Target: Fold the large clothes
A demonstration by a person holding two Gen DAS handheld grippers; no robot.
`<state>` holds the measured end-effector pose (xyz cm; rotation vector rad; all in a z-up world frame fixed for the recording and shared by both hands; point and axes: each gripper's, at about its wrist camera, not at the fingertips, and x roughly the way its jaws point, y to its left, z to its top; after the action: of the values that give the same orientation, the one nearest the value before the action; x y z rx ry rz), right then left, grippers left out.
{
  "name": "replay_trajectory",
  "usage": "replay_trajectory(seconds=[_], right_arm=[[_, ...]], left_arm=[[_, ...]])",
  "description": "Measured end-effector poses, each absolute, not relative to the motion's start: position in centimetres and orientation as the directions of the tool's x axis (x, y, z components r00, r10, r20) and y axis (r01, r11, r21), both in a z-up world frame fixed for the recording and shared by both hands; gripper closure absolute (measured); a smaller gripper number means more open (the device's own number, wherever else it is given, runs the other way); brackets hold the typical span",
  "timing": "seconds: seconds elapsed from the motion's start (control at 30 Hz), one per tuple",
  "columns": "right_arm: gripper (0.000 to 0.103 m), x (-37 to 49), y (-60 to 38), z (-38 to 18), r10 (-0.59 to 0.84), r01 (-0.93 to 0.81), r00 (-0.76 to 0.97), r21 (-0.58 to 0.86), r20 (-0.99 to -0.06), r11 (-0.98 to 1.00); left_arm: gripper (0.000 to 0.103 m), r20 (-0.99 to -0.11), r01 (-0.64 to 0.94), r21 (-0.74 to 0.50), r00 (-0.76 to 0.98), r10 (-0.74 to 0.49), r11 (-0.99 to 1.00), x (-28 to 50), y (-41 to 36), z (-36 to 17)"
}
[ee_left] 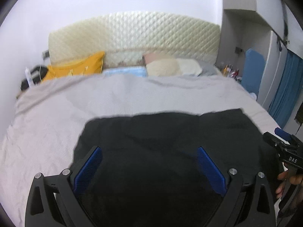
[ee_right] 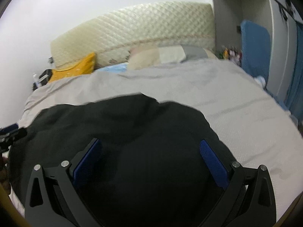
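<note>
A large black garment (ee_left: 161,141) lies spread on the near part of a bed covered by a grey sheet (ee_left: 56,113). My left gripper (ee_left: 149,149) hangs open over the garment's left half, blue pads wide apart, nothing between them. The right gripper (ee_left: 284,145) shows at the right edge of the left wrist view, held by a hand (ee_left: 286,179). In the right wrist view the same garment (ee_right: 123,132) fills the lower middle, and my right gripper (ee_right: 150,141) is open above its right half. The left gripper's tip (ee_right: 11,132) peeks in at the left edge.
Pillows, a yellow one (ee_left: 75,67) and cream ones (ee_left: 170,67), lie against a quilted cream headboard (ee_left: 132,36). A blue board (ee_left: 252,70) and blue curtain (ee_left: 287,90) stand at the right by a grey wall. Dark items (ee_left: 32,75) sit at the bed's far left corner.
</note>
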<state>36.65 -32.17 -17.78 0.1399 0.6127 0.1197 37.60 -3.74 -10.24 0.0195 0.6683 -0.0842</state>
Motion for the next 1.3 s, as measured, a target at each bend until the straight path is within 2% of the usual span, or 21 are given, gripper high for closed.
replay_trajectory(seconds=[0.2, 0.4, 0.57, 0.77, 1.03, 1.3], right_arm=[[0.000, 30.6, -31.6, -10.7, 0.168, -0.090, 0.873, 0.188, -0.458, 0.978], [0.000, 23.1, -29.1, -4.7, 0.173, -0.124, 0.926, 0.164, -0.336, 0.979], [0.000, 16.6, -27.1, -1.1, 0.172, -0.141, 0.945, 0.128, -0.278, 0.982], [0.000, 10.5, -25.7, -0.4, 0.206, -0.172, 0.939, 0.145, -0.274, 0.974], [0.000, 5.0, -24.8, -1.8, 0.219, -0.180, 0.941, 0.166, -0.259, 0.970], [0.000, 2.8, -25.8, -5.6, 0.197, -0.132, 0.929, 0.219, -0.312, 0.967]], left_arm=[[0.002, -0.558, 0.115, 0.021, 0.826, -0.084, 0.993, 31.7, -6.4, -4.5], [0.002, -0.504, 0.089, 0.022, 0.861, -0.066, 0.996, 24.6, -5.6, -0.3], [0.001, -0.453, 0.078, 0.016, 0.889, -0.063, 0.997, 18.6, -4.9, 2.8], [0.001, -0.407, 0.100, -0.026, 0.908, -0.102, 0.995, 12.9, -4.5, 4.5], [0.001, -0.457, 0.097, -0.063, 0.882, -0.115, 0.993, 8.8, -4.7, 2.3], [0.001, -0.495, 0.076, -0.067, 0.863, -0.099, 0.995, 6.6, -4.8, -0.8]])
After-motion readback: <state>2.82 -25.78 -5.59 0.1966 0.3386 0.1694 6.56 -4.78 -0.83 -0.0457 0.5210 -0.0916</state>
